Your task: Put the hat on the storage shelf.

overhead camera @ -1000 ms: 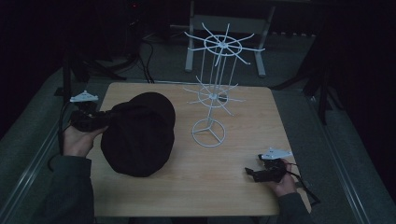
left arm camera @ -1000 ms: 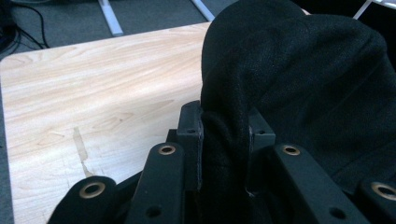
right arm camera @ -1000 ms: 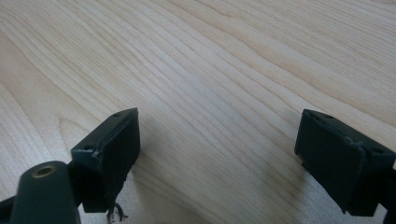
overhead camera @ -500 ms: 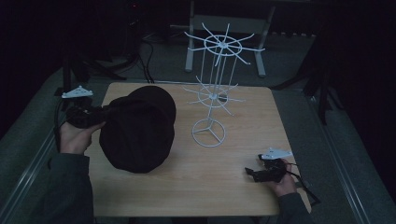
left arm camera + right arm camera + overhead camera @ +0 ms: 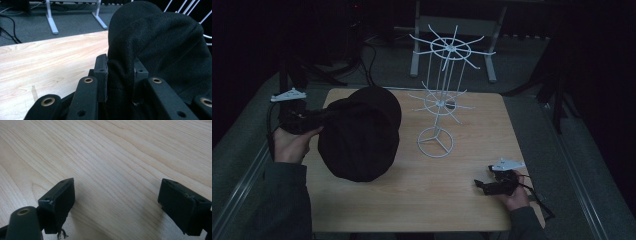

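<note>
On one table [image 5: 472,200], one black hat [image 5: 359,132] clamped in left claw [image 5: 119,75], one white rack [image 5: 439,105], right claw [image 5: 120,202] apart.

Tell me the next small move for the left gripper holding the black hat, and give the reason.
Probably carry the black hat toward the white wire rack and up to one of its arms. The left gripper is clamped on a fold of the hat's fabric, the hat hangs beside the rack, and the right gripper rests open on the table, holding nothing.
</note>
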A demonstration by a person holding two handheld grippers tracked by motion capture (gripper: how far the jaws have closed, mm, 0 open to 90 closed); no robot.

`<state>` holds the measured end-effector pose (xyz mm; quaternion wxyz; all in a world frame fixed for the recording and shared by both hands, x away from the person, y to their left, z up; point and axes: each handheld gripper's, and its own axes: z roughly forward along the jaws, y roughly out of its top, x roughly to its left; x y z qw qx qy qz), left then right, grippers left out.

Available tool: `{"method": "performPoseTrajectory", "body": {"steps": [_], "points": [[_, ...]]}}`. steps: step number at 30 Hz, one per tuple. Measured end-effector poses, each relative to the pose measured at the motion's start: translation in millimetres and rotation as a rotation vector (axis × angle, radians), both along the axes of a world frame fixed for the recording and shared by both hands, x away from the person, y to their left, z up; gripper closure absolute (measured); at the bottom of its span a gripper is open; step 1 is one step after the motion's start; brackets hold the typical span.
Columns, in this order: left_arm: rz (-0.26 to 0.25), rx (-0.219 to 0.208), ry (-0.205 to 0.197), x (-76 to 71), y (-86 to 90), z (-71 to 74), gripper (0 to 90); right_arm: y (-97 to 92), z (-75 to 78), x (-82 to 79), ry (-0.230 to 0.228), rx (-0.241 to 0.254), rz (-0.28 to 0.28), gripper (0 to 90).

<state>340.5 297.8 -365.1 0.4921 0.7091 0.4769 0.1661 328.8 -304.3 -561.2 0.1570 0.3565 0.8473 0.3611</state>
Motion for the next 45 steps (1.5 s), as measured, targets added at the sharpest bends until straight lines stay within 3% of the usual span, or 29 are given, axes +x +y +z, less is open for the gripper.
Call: {"method": "performPoseTrajectory", "body": {"steps": [14, 31, 45], "points": [[-0.011, -0.048, -0.045, 1.1, -5.5, 15.6, 73.6, 0.0, 0.1, -0.1, 0.001, 0.000, 0.000, 14.0], [-0.015, -0.136, -0.093, 4.0, -7.9, 33.6, 73.5, 0.0, 0.2, -0.1, 0.002, 0.000, -0.001, 14.0], [-0.004, -0.166, -0.121, 4.7, -8.4, 46.4, 73.5, 0.0, 0.2, 0.0, 0.002, 0.000, 0.000, 14.0]]}}
